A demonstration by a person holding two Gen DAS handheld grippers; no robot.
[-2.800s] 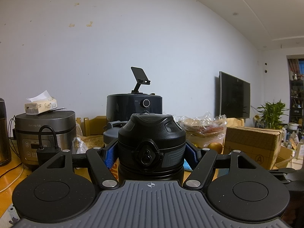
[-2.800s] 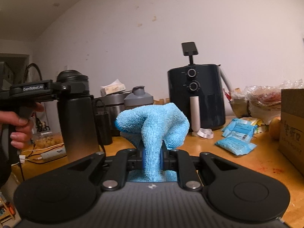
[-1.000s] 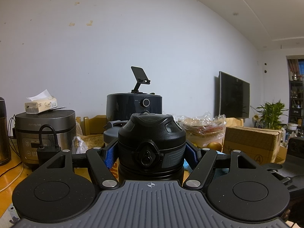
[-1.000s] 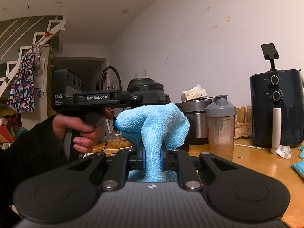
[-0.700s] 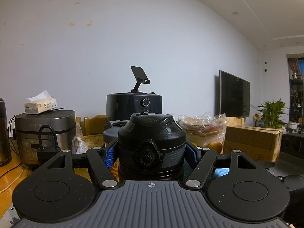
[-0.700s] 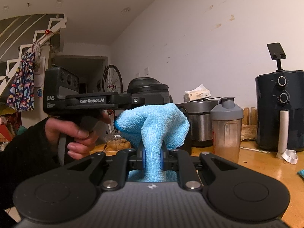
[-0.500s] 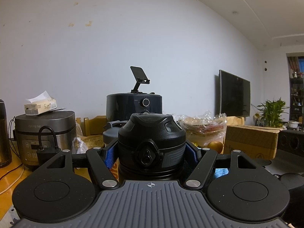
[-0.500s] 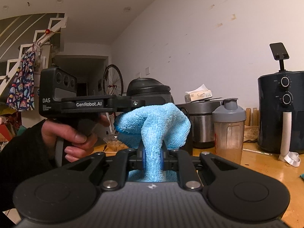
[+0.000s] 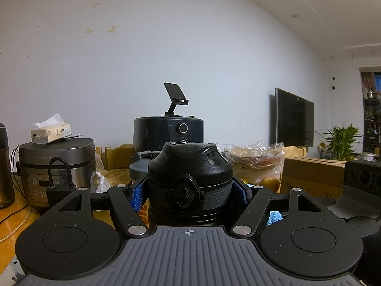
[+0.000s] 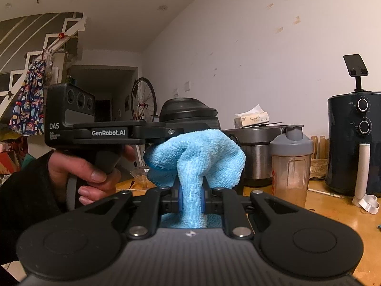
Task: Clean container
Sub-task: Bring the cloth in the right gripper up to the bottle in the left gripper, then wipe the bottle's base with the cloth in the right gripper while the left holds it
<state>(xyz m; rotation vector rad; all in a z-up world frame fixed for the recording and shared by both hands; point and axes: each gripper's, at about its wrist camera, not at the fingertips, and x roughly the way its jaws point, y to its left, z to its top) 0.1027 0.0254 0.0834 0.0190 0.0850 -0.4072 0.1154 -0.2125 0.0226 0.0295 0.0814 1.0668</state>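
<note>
Left gripper [image 9: 190, 190] is clamped on the black bottle [image 9: 190, 174], held upright dead centre between its blue pads, lid facing the camera. Right gripper [image 10: 190, 196] is pinched shut on a bunched blue cloth [image 10: 195, 158] (fluffy thing); from it the bottle [image 10: 188, 114] sits straight ahead, just behind the cloth, so I'd guess wiping comes next.

Black hand-held gripper [image 10: 190, 196], blue pads, seemingly dark sleeve [image 10: 21, 190].

R gripper [image 10: 190, 196] w/ cloth [image 10: 195, 157] swung toward bottle [image 10: 188, 112].
</note>
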